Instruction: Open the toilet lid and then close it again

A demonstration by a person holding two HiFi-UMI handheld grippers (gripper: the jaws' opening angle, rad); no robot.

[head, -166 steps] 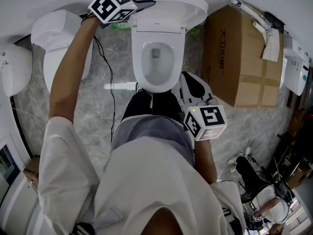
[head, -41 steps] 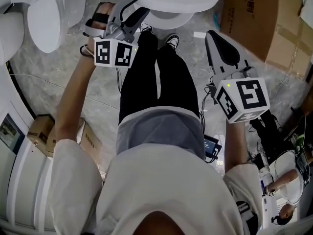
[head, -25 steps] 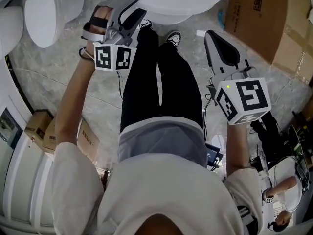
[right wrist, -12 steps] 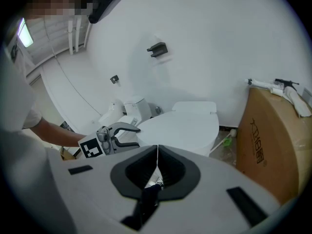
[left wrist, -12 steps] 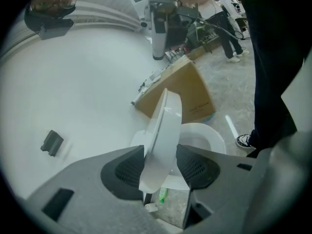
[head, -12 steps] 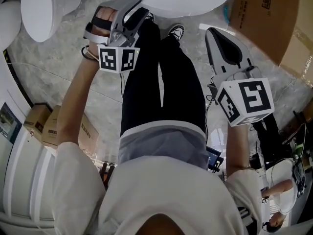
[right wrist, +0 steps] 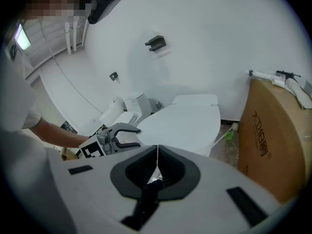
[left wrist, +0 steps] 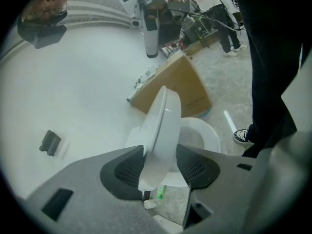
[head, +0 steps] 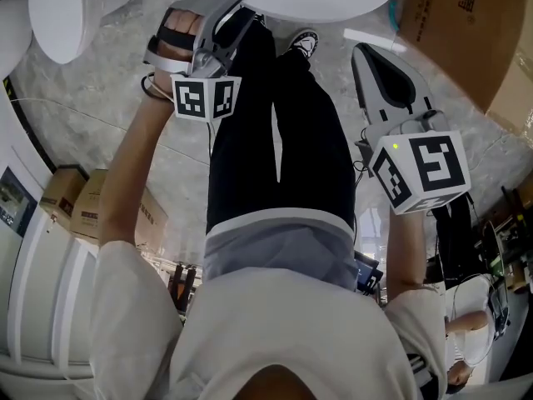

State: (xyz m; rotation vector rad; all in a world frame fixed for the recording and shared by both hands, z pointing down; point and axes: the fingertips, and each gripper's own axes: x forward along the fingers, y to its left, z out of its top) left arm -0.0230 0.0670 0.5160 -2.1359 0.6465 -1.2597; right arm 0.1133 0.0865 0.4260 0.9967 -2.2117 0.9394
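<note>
1. Toilet lid (left wrist: 161, 126) stands part-raised, tilted over the bowl (left wrist: 202, 135), just beyond the person's shoes, left of a cardboard box (right wrist: 273, 140).
2. Left gripper (left wrist: 160, 168): jaws set wide, pads clamped on the lid's near edge.
3. Right gripper (right wrist: 157, 152): jaws closed together, holding nothing, nearer and right of the lid.

My right gripper (right wrist: 157, 152) has its jaws pressed together, nothing between them. The white toilet lid (right wrist: 183, 123) sits at twelve o'clock, the left gripper (right wrist: 129, 136) at ten o'clock by its edge, and a cardboard box (right wrist: 275, 135) at three.
</note>
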